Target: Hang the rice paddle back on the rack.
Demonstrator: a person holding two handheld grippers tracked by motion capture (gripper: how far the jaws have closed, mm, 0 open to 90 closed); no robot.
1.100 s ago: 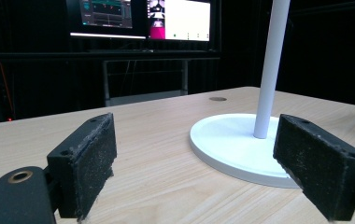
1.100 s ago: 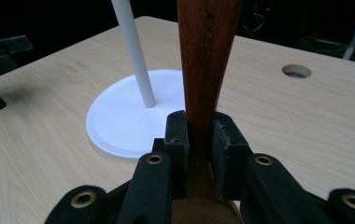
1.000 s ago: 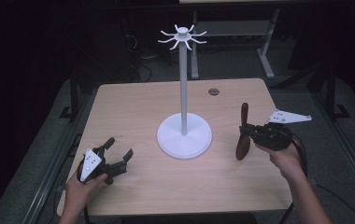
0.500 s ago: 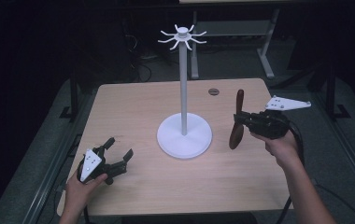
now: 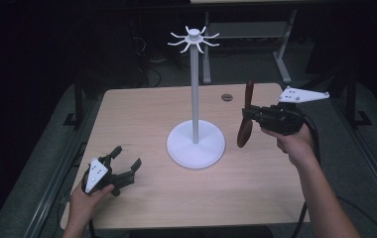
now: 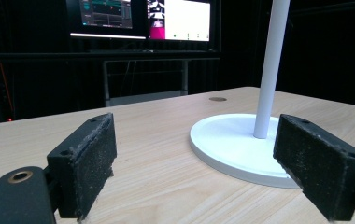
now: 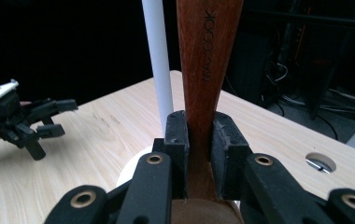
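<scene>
The right tool point(image 5: 254, 119) clamps a wooden spoon point(image 5: 246, 121) upright and has lifted it off the tabletop point(image 5: 142, 119) since a second ago, nearer the white stand point(image 5: 195, 99); likely it is headed for a top hook; the left tool point(image 5: 122, 168) rests wide open at the near left, unmoved.

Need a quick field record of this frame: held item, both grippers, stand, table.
held item: wooden spoon, upright, bowl end down, lifted off the table
right gripper: shut on the spoon's handle, right of the stand
left gripper: open, nothing between the jaws, low over the table's near left part
stand: white hook stand, round base on the table, hooks at the top bare
table: light wood table, round hole near the far edge
</scene>
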